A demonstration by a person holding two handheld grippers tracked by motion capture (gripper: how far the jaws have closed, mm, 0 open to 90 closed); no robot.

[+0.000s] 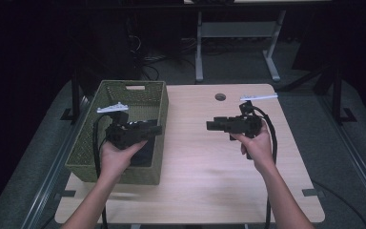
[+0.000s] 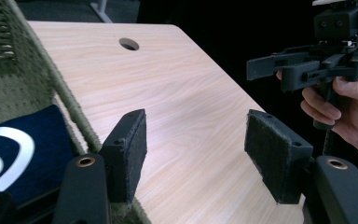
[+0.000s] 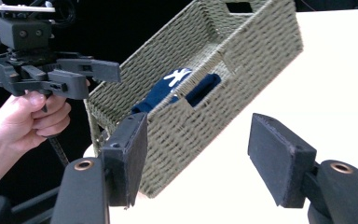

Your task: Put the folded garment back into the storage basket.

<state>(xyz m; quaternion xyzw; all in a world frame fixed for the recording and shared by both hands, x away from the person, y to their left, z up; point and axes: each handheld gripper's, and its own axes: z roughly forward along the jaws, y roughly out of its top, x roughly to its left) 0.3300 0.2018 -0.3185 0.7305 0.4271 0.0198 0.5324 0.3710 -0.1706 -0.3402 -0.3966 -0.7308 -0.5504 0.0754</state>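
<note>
Over the table's left edge, the left gripper (image 1: 147, 130) hovers above the basket (image 1: 95, 143) holding navy cloth (image 3: 168, 91) (both grippers empty, jaws apart), the right gripper (image 1: 214, 125) farther off.

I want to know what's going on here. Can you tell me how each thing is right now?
Left gripper: open, holding nothing, above the basket.
Right gripper: open, holding nothing, above the table.
Basket: upright on the table.
Navy cloth: lying inside the basket.
Table: bare wood beside the basket.
</note>
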